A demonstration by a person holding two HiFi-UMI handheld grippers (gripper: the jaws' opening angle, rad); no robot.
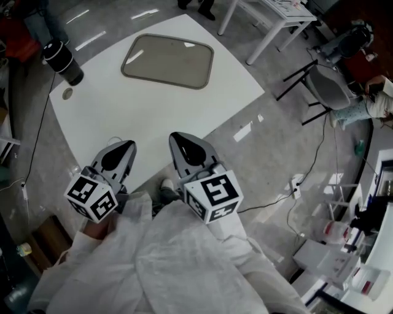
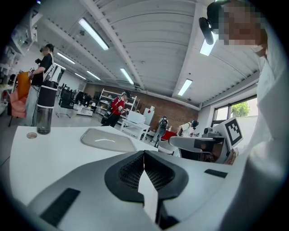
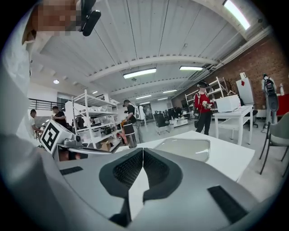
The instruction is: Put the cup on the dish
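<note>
A dark cup (image 1: pixel 62 61) with a black lid stands at the far left corner of the white table (image 1: pixel 153 116). The dish (image 1: pixel 167 61), a grey rounded-rectangle tray, lies empty at the far middle. The left gripper view shows the cup (image 2: pixel 45 110) left of the dish (image 2: pixel 107 139). In the right gripper view the cup (image 3: pixel 130 134) stands behind the dish (image 3: pixel 184 149). My left gripper (image 1: pixel 123 147) and right gripper (image 1: pixel 178 138) hover side by side over the table's near edge, far from both. Each is shut and holds nothing, as the pads show for the left gripper (image 2: pixel 144 155) and the right gripper (image 3: pixel 143 152).
A small round disc (image 1: pixel 67 94) lies on the table near the cup. Beyond the table's right corner are another white table (image 1: pixel 270 18), a chair (image 1: pixel 325 86) and cables on the floor. People stand among shelves in the background.
</note>
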